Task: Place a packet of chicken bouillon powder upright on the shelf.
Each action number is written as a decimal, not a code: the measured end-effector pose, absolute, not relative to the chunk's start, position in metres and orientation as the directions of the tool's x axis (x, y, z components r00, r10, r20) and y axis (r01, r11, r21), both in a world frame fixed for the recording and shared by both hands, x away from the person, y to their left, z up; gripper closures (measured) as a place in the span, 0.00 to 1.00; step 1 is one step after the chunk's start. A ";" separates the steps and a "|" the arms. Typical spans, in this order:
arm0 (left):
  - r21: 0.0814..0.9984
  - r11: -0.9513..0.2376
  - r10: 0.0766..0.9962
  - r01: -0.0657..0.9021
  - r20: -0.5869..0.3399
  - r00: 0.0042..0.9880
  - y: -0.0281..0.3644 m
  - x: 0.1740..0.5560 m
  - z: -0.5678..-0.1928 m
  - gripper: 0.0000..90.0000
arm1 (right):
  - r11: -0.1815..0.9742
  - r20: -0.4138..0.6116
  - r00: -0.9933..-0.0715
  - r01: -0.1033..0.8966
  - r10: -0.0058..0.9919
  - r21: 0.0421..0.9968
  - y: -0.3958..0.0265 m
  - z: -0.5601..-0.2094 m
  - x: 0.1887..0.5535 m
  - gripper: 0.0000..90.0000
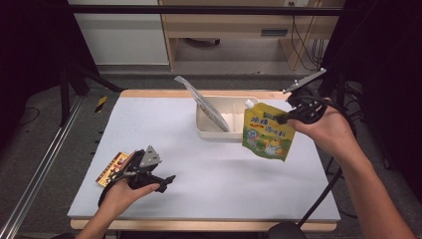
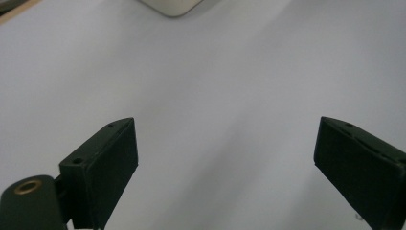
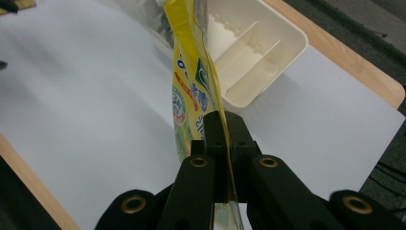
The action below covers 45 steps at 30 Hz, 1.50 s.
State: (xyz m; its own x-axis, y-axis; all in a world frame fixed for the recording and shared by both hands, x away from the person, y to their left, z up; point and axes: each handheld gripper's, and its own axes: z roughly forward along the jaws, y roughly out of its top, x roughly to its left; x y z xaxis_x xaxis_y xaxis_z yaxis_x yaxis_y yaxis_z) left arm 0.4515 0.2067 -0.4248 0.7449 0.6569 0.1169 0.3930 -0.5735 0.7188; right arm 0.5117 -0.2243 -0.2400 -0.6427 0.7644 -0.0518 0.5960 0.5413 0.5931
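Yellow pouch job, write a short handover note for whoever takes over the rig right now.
Right gripper: shut on the top edge of the yellow pouch, held in the air just right of the cream tray.
Left gripper: open, nothing between the jaws, low over the grey mat at front left.
Done: one silver pouch already leans in the tray's left compartment.
Left: probably set the yellow pouch in the tray; a small red-yellow packet lies beside the left gripper, untouched.
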 end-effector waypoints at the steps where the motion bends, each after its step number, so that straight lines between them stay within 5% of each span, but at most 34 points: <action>1: 0.719 -0.568 0.667 0.400 0.117 0.736 0.210 0.451 -0.428 0.09 | 0.526 -0.046 -0.631 0.601 0.774 0.602 -0.223 -0.238 0.514 1.00; 18: 0.730 -0.548 0.724 0.409 0.169 0.668 0.228 0.426 -0.445 0.09 | 0.307 -0.023 -0.416 0.632 0.909 0.712 -0.199 -0.213 0.567 1.00; 45: 0.721 -0.545 0.736 0.428 0.167 0.656 0.234 0.429 -0.449 0.09 | 0.160 0.049 -0.274 0.686 0.960 0.710 -0.172 -0.219 0.616 1.00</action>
State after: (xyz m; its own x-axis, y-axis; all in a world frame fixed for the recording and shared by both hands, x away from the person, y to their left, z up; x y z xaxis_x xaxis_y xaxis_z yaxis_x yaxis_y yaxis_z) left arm 0.4289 0.2340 -0.4488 0.6561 0.7361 0.1667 0.4283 -0.5450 0.7208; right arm 0.6164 -0.1722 -0.2188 -0.2743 0.9604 0.0486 0.6857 0.1599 0.7101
